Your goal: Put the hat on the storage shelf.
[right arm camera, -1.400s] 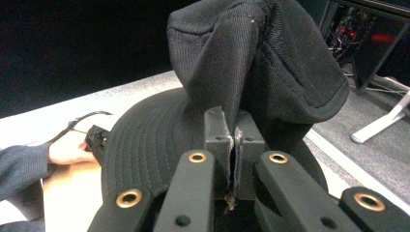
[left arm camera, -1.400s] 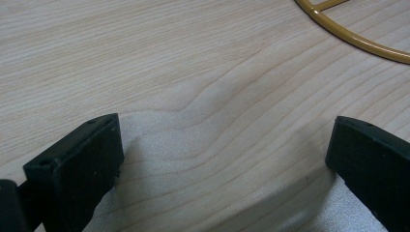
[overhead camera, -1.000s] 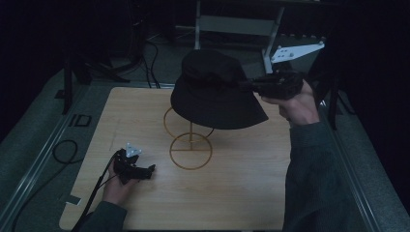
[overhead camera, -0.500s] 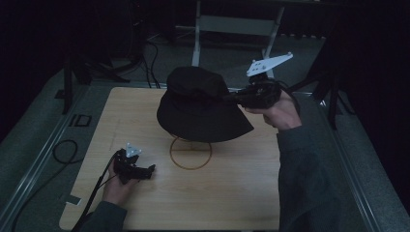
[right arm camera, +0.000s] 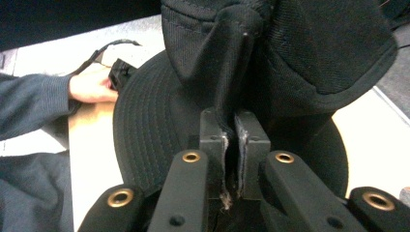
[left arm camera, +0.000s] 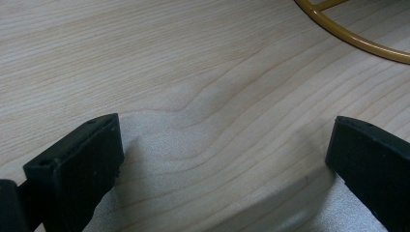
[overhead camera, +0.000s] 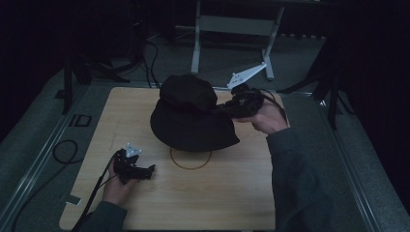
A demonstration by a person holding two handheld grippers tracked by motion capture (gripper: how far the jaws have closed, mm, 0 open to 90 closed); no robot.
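Black hat [overhead camera: 191, 113] pinched by crown fold in right hand-held gripper [right arm camera: 226, 145], held above wire stand [overhead camera: 190, 158] on desk [overhead camera: 232, 193], probably not yet seated; left hand-held gripper [overhead camera: 138, 170] resting, jaws apart, empty.

The bucket hat [right arm camera: 309, 53] is matt black woven cloth with stitched brim rows. The desk [left arm camera: 193, 72] is pale, smooth-grained wood. Beside it, the stand's ring base [left arm camera: 348, 36] is glossy yellow metal.

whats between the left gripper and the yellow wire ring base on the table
Bare light wooden table alone, seen in the left gripper view between the open left gripper and the yellow wire ring.
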